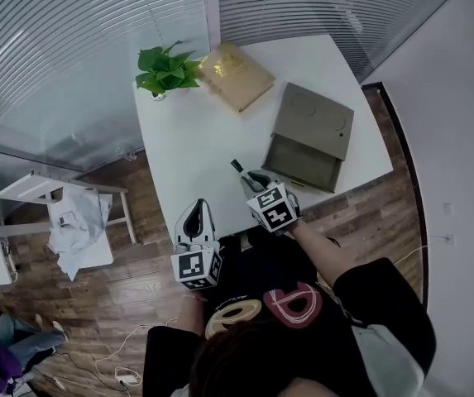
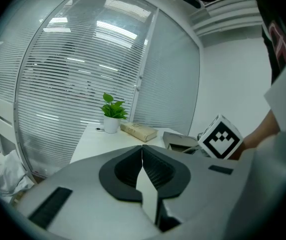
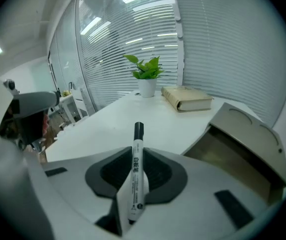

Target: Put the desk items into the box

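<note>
My right tongs (image 3: 136,154) clamp the white, black-capped marker pen (image 3: 135,179) mid-barrel, cap forward, probably ready to tip into the open grey cardboard box (image 3: 232,156) just ahead-right. Left tongs (image 2: 143,151) closed, empty, parked clear.

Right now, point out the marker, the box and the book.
marker (image 3: 136,169): right gripper view, on its white barrel.
box (image 1: 313,119): head view, on its open lid.
book (image 1: 235,75): head view, on its cover.

A white chair (image 1: 30,190) draped with cloth (image 1: 78,222) stands on wooden floor (image 1: 129,292).
</note>
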Demonstrator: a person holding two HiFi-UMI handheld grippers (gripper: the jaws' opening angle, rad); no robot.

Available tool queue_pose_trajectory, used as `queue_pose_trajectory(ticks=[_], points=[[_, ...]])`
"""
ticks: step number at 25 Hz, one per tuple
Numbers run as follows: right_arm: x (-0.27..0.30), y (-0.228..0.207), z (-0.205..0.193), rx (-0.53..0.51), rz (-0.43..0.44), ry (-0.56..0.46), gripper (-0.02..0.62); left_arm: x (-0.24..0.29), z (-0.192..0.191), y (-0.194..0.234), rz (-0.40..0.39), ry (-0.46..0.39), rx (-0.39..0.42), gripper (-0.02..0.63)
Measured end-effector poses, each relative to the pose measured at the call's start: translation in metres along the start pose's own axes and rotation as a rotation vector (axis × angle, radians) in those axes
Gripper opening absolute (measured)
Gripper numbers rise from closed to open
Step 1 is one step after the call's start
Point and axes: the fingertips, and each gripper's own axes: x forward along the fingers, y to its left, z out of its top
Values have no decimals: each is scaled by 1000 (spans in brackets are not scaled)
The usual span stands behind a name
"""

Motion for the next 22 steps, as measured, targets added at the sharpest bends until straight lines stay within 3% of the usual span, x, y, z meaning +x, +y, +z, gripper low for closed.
queue_pose_trajectory(ticks=[10,22], points=[[-40,-16,18,29,-15,-78,77,19,2,-24,-97,4,25,18],[-76,-62,12,0,-135,-69,75,36,4,-52,-185,14,38,18]])
